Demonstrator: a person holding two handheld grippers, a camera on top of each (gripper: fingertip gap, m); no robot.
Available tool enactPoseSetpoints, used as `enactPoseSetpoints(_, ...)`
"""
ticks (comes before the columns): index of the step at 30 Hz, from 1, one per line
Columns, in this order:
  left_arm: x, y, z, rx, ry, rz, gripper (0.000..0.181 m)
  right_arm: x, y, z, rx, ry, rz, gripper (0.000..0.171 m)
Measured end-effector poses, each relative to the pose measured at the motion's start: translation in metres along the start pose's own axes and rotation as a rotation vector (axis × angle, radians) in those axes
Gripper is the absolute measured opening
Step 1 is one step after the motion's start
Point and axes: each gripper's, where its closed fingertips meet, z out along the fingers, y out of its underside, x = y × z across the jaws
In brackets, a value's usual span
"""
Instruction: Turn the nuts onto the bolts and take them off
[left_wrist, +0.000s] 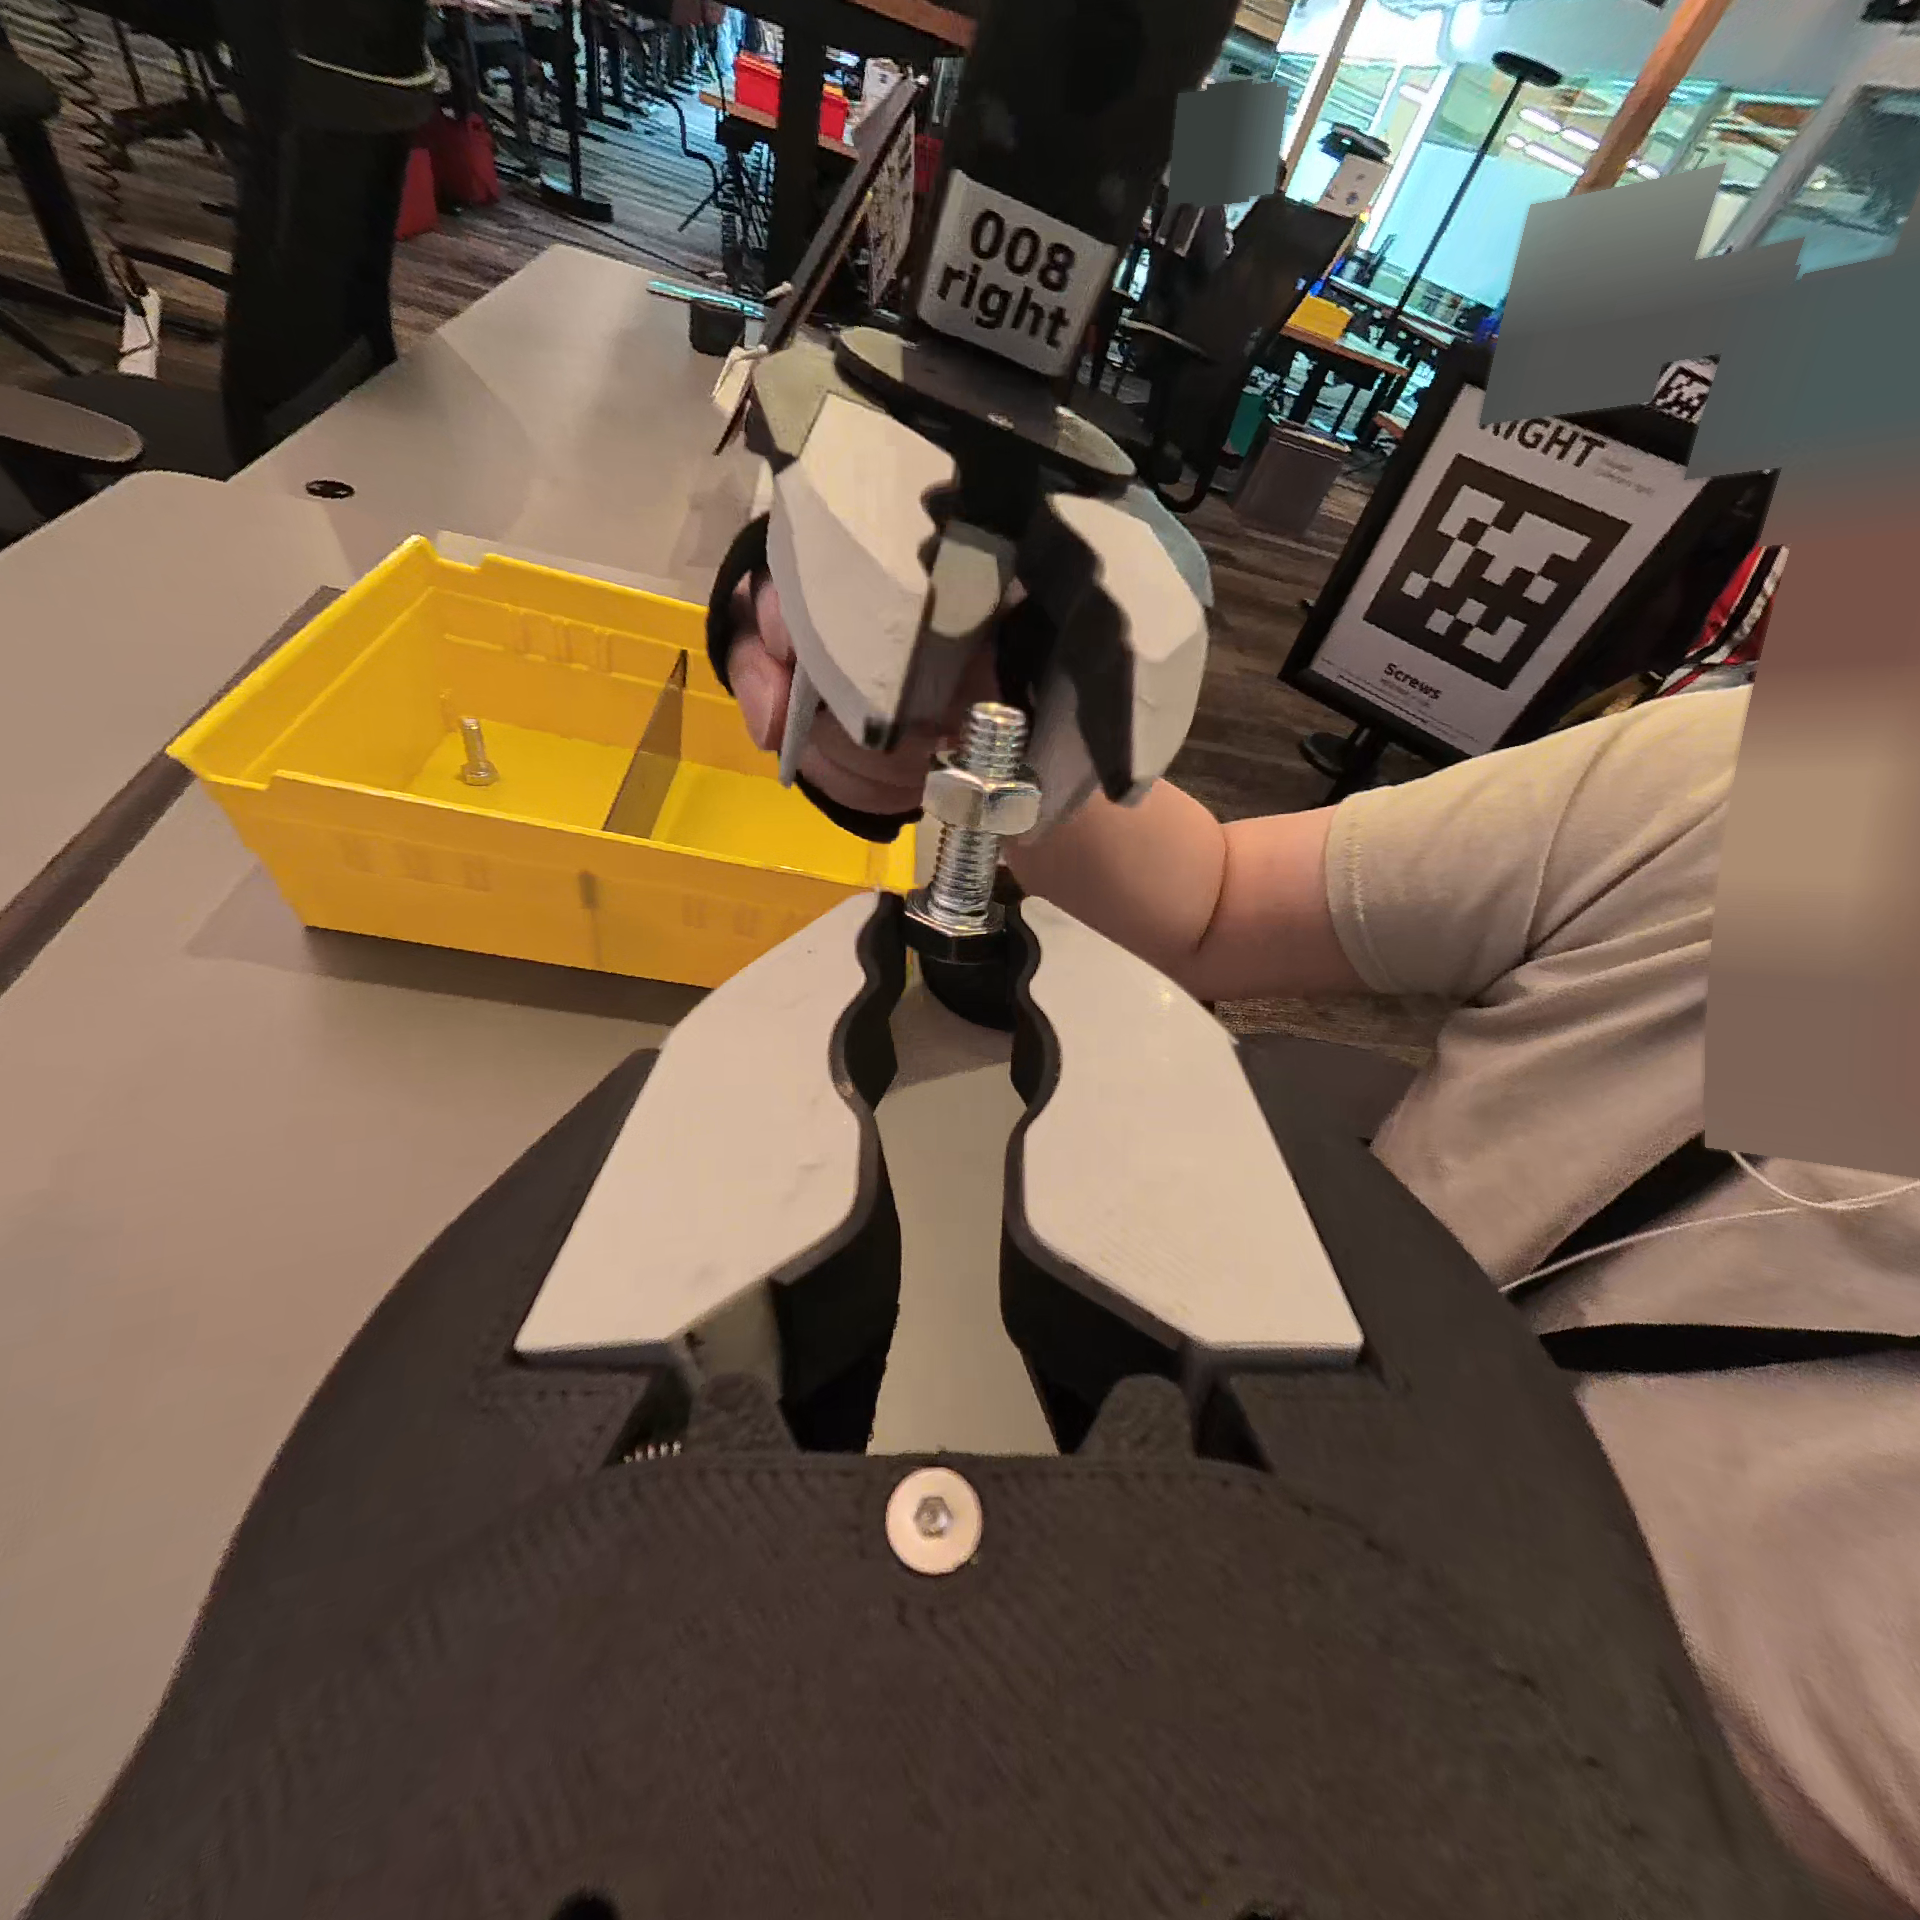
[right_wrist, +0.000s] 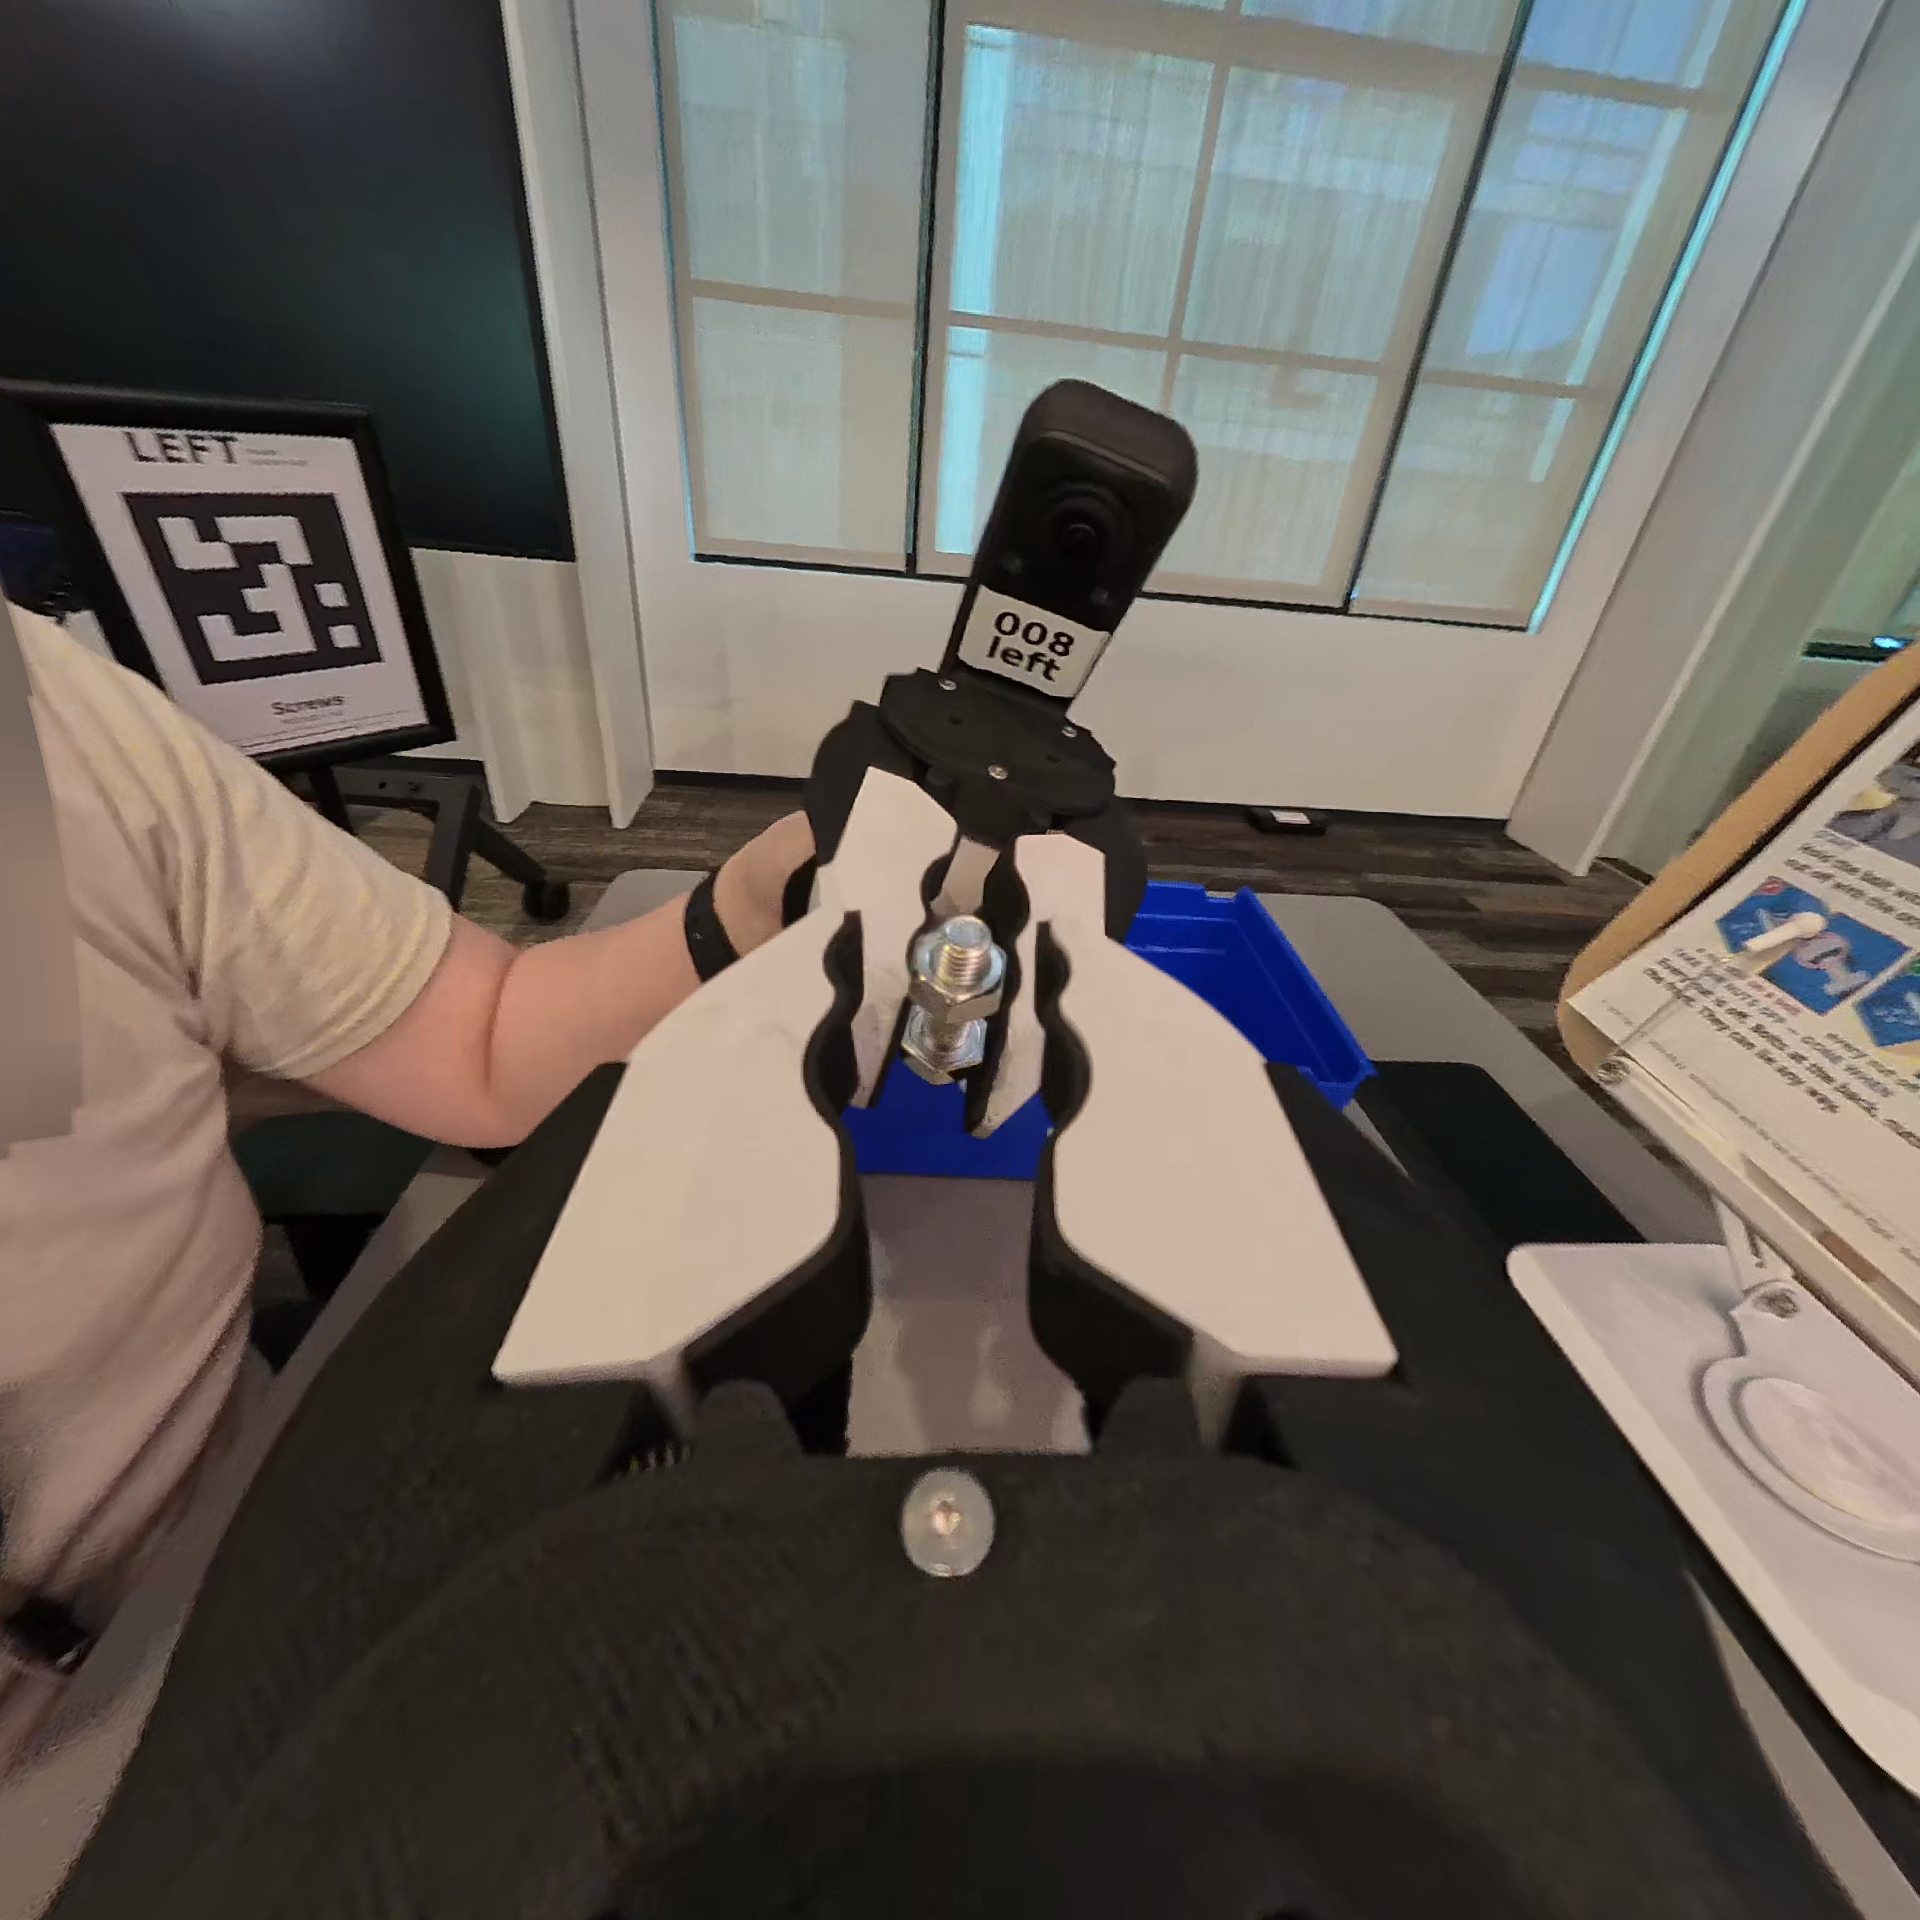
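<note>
While the left claw (left_wrist: 951, 940) clamps the bolt (left_wrist: 966, 873) by its head, the right claw (left_wrist: 997, 727) hangs parted above the nut (left_wrist: 982, 800); both steel, stiff, slick—grip its flats.

Grey table (left_wrist: 260, 1143): yellow bin (left_wrist: 540, 862) rests on it, left view; blue bin (right_wrist: 1247, 987) rests on it, right view.
</note>
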Motion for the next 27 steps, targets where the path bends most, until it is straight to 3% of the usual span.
enactPoseSetpoints(4, 0.003, -0.002, 0.001, 0.007, 0.001, 0.015, 0.018, 0.003, 0.008, 0.007, -0.054, 0.039, -0.001, 0.031)
enactPoseSetpoints(19, 0.019, -0.013, -0.008, 0.043, 0.035, 0.055, 0.018, -0.016, -0.008, -0.001, 0.026, -0.080, 0.013, 0.025)
enactPoseSetpoints(27, 0.027, -0.014, -0.008, 0.044, 0.066, 0.061, 0.018, -0.006, -0.008, -0.006, 0.035, -0.043, 0.022, 0.025)
